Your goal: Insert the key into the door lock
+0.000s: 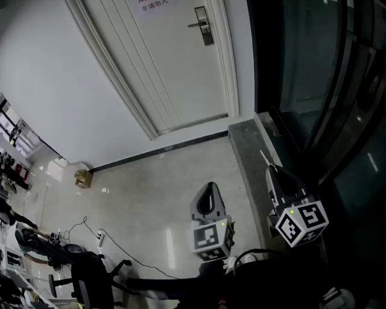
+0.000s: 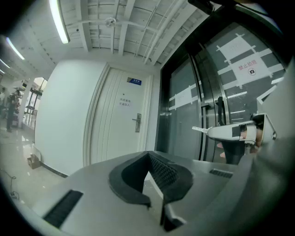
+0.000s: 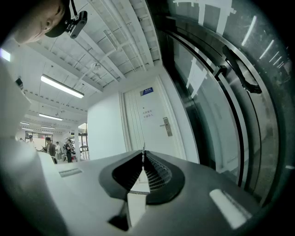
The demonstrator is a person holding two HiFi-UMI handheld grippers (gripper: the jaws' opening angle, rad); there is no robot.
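Two grippers face a white panelled door [image 1: 175, 72]; the key is well short of the lock.
Head view: right gripper [image 1: 274, 170] pinches a thin metal key [image 1: 264, 158]; lever-handle lock [image 1: 205, 25] well apart; red-lettered notice [image 1: 154, 5] unreadable. Left gripper view: left gripper [image 2: 148, 156], ribbed pads together, nothing between. Right gripper view: key edge-on between the closed pads, tip toward the door.

In the head view, a paper notice [image 1: 152, 5] on the white door [image 1: 175, 72], at twelve o'clock, carries red characters. Its lower line reads 非请勿入; the line above is cut off by the frame edge. In the left gripper view, a white sheet [image 2: 247, 69] on the glass door [image 2: 184, 106], at two o'clock, appears to read 禁止拍照 in red above a camera pictogram. The blue door plate [image 2: 135, 81], at twelve o'clock, is too small to read.
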